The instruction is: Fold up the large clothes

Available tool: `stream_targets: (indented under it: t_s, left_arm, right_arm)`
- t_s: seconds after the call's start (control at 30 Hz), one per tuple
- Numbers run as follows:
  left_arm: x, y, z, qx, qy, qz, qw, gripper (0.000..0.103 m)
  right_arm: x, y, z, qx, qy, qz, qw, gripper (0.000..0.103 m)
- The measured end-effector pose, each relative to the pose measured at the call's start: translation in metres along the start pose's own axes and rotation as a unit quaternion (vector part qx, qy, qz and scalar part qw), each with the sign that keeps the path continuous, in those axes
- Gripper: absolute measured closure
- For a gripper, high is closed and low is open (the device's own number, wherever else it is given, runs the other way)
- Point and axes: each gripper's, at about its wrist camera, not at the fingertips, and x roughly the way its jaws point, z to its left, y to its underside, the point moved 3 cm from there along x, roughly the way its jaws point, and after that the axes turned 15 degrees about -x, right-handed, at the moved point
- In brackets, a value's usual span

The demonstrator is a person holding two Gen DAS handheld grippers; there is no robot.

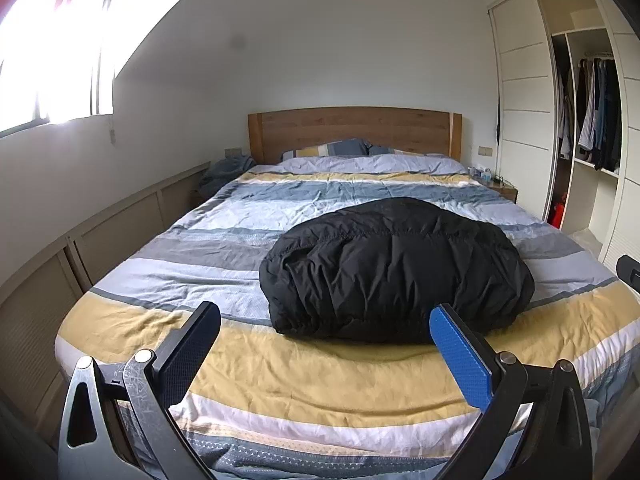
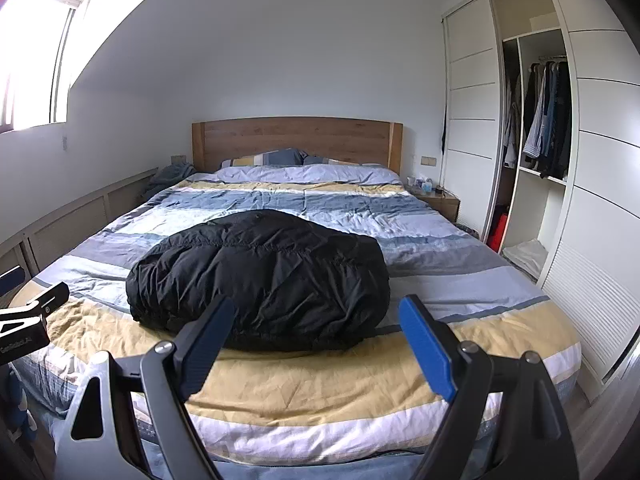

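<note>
A puffy black jacket [image 1: 396,268] lies bundled in a compact heap on the striped bed [image 1: 280,376], near its foot. My left gripper [image 1: 326,320] is open above the yellow stripe, short of the jacket's near edge, holding nothing. In the right wrist view the same jacket [image 2: 260,276] sits left of centre. My right gripper [image 2: 318,316] is open too, its tips level with the jacket's near hem and apart from it. The left gripper's body [image 2: 24,320] shows at the left edge of the right wrist view.
A wooden headboard [image 1: 354,132] and pillows [image 1: 328,148] are at the far end. An open wardrobe [image 2: 536,140] with hanging clothes stands on the right, a bedside table [image 2: 438,200] beside it. Low panelling [image 1: 80,248] runs along the left wall under a bright window [image 1: 52,60].
</note>
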Motion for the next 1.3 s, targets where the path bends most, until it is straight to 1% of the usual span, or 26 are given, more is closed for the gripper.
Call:
stream_targets:
  t_s: [1.3]
  left_arm:
    - [0.034, 0.023, 0.000, 0.012, -0.001, 0.048, 0.9988, 0.000]
  right_arm:
    - [0.039, 0.028, 0.006, 0.007, -0.018, 0.050, 0.999, 0.018]
